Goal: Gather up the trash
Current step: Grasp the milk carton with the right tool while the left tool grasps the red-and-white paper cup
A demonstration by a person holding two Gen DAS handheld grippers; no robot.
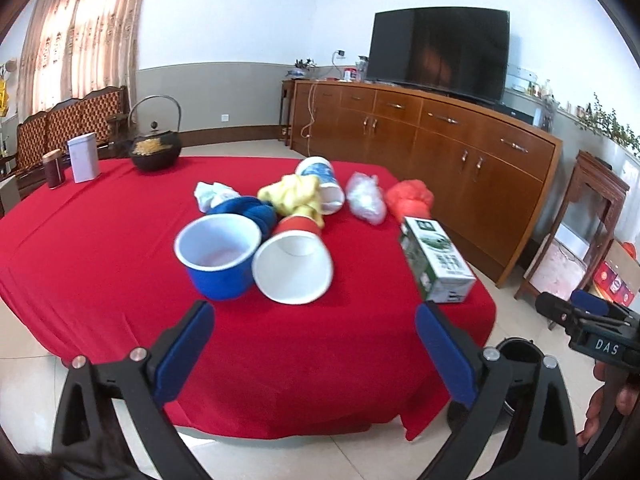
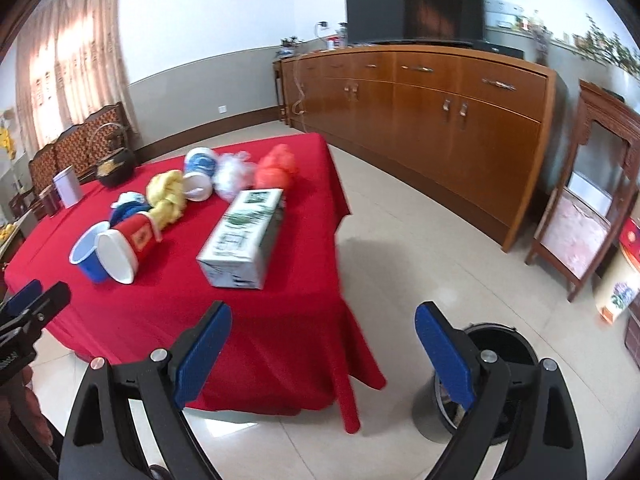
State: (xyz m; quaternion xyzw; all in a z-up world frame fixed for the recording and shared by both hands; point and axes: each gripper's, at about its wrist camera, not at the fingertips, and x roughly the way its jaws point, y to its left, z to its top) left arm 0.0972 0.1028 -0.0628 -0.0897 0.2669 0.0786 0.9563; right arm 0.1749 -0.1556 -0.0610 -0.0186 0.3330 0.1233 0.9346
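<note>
the left gripper (image 1: pixel 314 354) hangs wide open with nothing between its blue pads, short of the desk (image 1: pixel 280 352) under its red cloth. the right gripper (image 2: pixel 322 354) is just as wide and holds nothing, off the desk's near corner above the tiled floor. the trash sits mid-desk: a blue cup (image 1: pixel 218 258) upright, showing only its white inside, touching a red paper cup (image 1: pixel 294 266) lying on its side with an empty mouth. behind them a blue-and-white cup (image 1: pixel 322 184) lies tipped beside crumpled yellow (image 1: pixel 292 196), blue, clear (image 1: pixel 366 198) and orange bags (image 1: pixel 410 198). a milk carton (image 2: pixel 240 240) lies flat near the right edge. a dark bin (image 2: pixel 480 380) stands on the floor beside the desk; its contents cannot be made out.
</note>
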